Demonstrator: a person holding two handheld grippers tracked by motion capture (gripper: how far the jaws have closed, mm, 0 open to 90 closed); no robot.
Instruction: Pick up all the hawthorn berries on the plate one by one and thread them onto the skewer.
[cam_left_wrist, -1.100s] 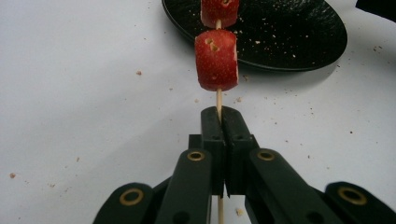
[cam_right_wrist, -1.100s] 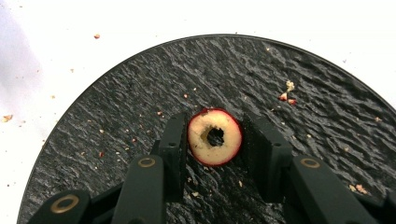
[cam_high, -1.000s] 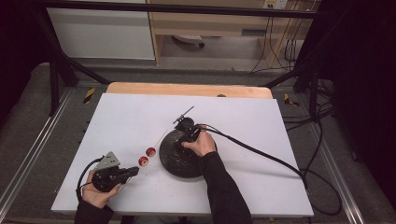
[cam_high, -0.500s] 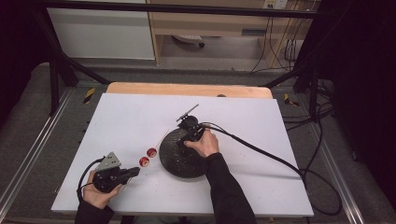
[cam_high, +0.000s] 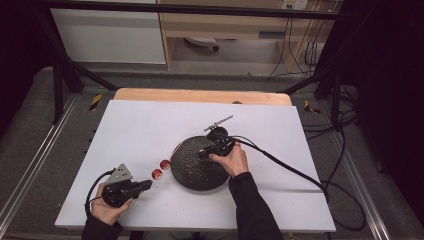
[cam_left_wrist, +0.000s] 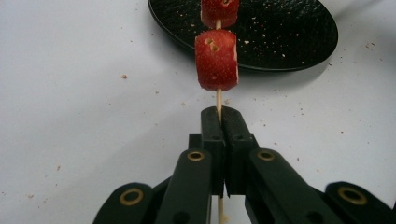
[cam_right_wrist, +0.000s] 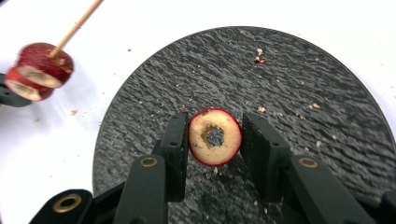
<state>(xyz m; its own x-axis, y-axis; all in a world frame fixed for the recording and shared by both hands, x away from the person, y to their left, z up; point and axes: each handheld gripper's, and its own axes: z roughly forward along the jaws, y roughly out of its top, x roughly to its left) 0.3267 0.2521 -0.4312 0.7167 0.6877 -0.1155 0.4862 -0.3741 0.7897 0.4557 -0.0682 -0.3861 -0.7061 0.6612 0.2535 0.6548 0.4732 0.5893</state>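
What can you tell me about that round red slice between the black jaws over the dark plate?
The fruit slice is a thick round disc: red skin at the rim, pale yellowish flesh and a hollowed core hole. It stands on edge, cut face to the camera, between the jaws of the right gripper, over the black plate. The left pad touches it; the right shows a slight gap.

The right tongs (cam_high: 202, 153) now sit over the near-middle of the black plate (cam_high: 187, 172) — earlier they were at its far edge — lifted a little, carrying the fruit slice (cam_right_wrist: 215, 137) toward the person's side.
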